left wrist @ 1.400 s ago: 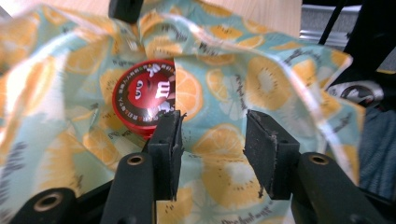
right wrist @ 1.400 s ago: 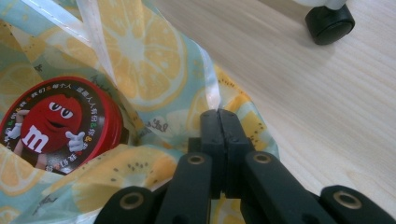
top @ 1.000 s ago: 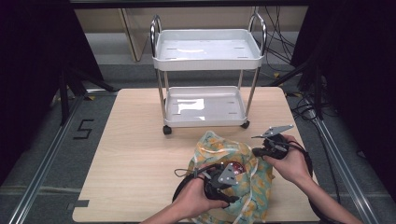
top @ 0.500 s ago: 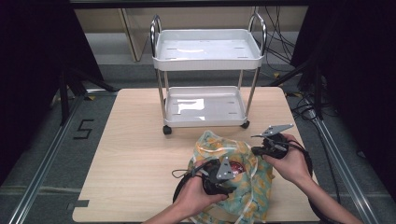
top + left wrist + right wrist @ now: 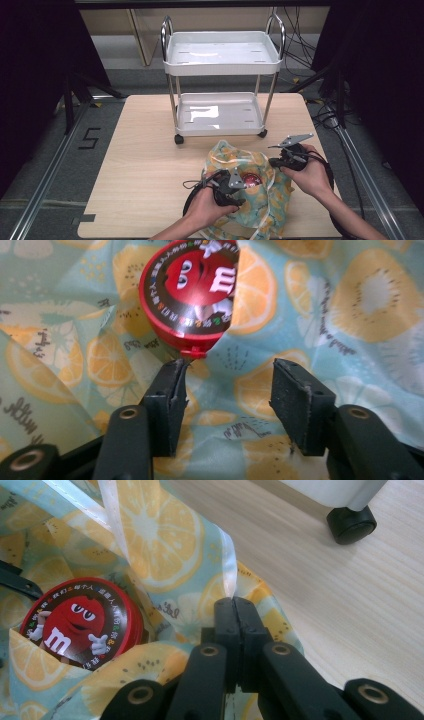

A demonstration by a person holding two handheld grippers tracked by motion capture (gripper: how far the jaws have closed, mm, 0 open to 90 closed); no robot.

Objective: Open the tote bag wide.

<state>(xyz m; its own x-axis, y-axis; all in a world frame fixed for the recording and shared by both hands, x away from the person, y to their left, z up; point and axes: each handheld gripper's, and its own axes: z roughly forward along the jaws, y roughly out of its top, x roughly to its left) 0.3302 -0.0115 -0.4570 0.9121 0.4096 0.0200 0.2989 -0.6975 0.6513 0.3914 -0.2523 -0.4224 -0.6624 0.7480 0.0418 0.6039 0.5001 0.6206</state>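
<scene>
The right gripper (image 5: 235, 605) is pinching the rim of the fruit-print bag (image 5: 260, 200). The left gripper (image 5: 227, 385) is sitting wide apart inside it, with a round red candy tin (image 5: 192, 290) at its 11 o'clock, touching its left jaw.

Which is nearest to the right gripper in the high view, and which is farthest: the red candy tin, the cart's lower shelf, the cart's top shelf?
From the right gripper:
1. Red candy tin, just to its left, inside the fruit-print bag.
2. Cart's lower shelf, beyond it on the table.
3. Cart's top shelf, highest and farthest back.
</scene>
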